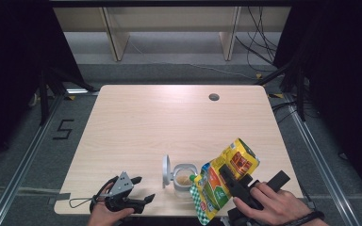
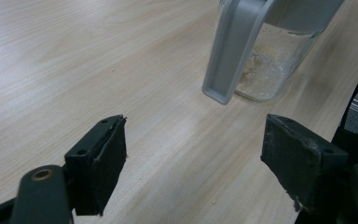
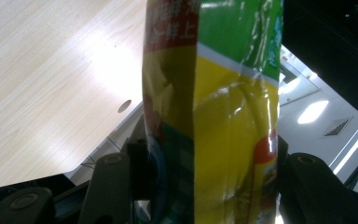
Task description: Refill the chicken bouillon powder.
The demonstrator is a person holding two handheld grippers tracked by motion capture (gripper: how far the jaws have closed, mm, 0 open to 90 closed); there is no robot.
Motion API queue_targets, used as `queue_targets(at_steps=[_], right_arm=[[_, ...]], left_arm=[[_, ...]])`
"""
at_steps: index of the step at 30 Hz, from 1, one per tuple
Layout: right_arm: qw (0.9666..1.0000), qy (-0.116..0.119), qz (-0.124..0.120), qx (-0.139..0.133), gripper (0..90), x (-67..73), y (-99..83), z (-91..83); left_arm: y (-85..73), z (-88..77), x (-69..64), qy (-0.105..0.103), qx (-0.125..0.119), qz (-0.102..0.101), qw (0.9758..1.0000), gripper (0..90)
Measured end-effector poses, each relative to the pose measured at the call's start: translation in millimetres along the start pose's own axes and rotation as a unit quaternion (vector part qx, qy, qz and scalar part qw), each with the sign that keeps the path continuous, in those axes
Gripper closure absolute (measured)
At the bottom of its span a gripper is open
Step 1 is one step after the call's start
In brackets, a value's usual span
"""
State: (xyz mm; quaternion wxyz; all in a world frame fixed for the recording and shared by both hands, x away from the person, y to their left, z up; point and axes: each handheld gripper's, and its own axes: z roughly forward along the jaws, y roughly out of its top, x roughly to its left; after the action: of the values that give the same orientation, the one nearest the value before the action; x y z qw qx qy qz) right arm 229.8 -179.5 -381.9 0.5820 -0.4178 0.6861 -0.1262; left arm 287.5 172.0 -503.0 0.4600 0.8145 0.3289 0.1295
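The right claw (image 1: 228, 181) is clamped on a yellow-green pouch (image 1: 224, 176), tilted with its low end over the open glass jar (image 1: 185, 178) near the desk's (image 1: 169, 122) near edge. Left of the jar, the left claw (image 1: 140, 188) rests with jaws apart, holding nothing.

A light wooden table (image 1: 169, 122) stood in the middle of the room. It had a small round hole (image 1: 214, 97) near its far edge, at about 1 o'clock. The floor (image 1: 23, 141) around it was grey carpet. A black number five (image 1: 63, 129) was marked on the floor at 9 o'clock. Pale wooden shelves (image 1: 169, 28) stood at 12 o'clock. Black cables (image 1: 259, 47) lay at 2 o'clock. Dark curtains (image 1: 9, 70) hung at both sides.
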Motion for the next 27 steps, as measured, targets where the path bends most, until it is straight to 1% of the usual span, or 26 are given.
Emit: queue_targets(at_steps=[2, 3, 4, 7, 9, 11, 13, 15, 16, 19, 20, 21, 24, 25, 26, 27], right_arm=[[1.0000, 0.000, -0.006, -0.006, 54.0, -0.9, -0.2, -0.5], [1.0000, 0.001, 0.000, 0.000, 54.0, -0.2, -1.0, -2.1], [1.0000, 0.001, 0.001, 0.001, 54.0, -0.1, -1.2, -2.6], [1.0000, -0.001, -0.008, -0.002, 54.1, -0.2, -1.4, -3.9], [1.0000, 0.001, 0.000, 0.002, 54.1, 1.7, -1.7, -5.0], [1.0000, 0.001, -0.005, 0.000, 54.1, 1.7, -1.7, -5.0], [1.0000, 0.002, -0.001, 0.002, 54.1, 1.9, -2.1, -5.6], [1.0000, 0.001, -0.005, 0.000, 54.1, 1.6, -1.8, -4.9], [1.0000, 0.000, -0.001, 0.001, 54.1, 1.8, -2.0, -5.2], [1.0000, -0.001, -0.001, 0.001, 54.2, 1.5, -1.9, -5.4], [1.0000, -0.001, -0.002, 0.001, 54.2, 1.3, -1.6, -5.5], [1.0000, 0.000, -0.007, -0.002, 54.2, 0.8, -1.3, -5.9], [1.0000, -0.002, -0.004, -0.001, 54.2, 0.4, -0.6, -6.9], [1.0000, -0.002, -0.004, -0.001, 54.2, 0.3, -0.5, -6.9], [1.0000, -0.003, -0.005, -0.002, 54.2, 0.2, -0.4, -7.1], [1.0000, -0.004, -0.008, -0.005, 54.3, -0.5, -0.5, -6.9]], left_arm=[[0.1, -0.2, 0.2, -0.001, -0.001, 0.002, 1.0000, 21.6], [0.1, -0.2, 0.7, 0.000, -0.001, 0.005, 1.0000, 21.6], [0.3, -0.3, 1.1, 0.000, -0.001, 0.008, 1.0000, 21.6], [0.3, -0.2, 0.8, -0.001, -0.001, 0.009, 1.0000, 21.6], [0.4, -0.1, 0.9, 0.000, 0.001, 0.009, 1.0000, 21.6], [0.5, 0.1, 1.0, -0.001, 0.002, 0.011, 0.9999, 21.6], [-0.1, 0.6, 0.1, 0.001, 0.003, 0.000, 1.0000, 21.6], [-0.2, 0.7, 0.3, 0.001, 0.003, 0.000, 1.0000, 21.6], [-0.2, 0.7, 0.1, 0.000, 0.003, 0.000, 1.0000, 21.6], [-0.2, 0.6, 0.3, 0.001, 0.003, 0.001, 1.0000, 21.6], [0.2, 0.0, 0.2, -0.001, 0.002, 0.003, 1.0000, 21.6], [0.3, -0.1, 0.7, -0.001, -0.001, 0.009, 1.0000, 21.6], [0.3, 0.2, 1.0, 0.000, 0.001, 0.008, 1.0000, 21.6], [-0.3, 0.6, -0.1, 0.000, 0.001, -0.002, 1.0000, 21.6], [-0.1, 0.6, -0.3, -0.001, 0.002, 0.000, 1.0000, 21.6], [0.1, 0.2, 0.4, 0.000, 0.004, 0.007, 1.0000, 21.6]])
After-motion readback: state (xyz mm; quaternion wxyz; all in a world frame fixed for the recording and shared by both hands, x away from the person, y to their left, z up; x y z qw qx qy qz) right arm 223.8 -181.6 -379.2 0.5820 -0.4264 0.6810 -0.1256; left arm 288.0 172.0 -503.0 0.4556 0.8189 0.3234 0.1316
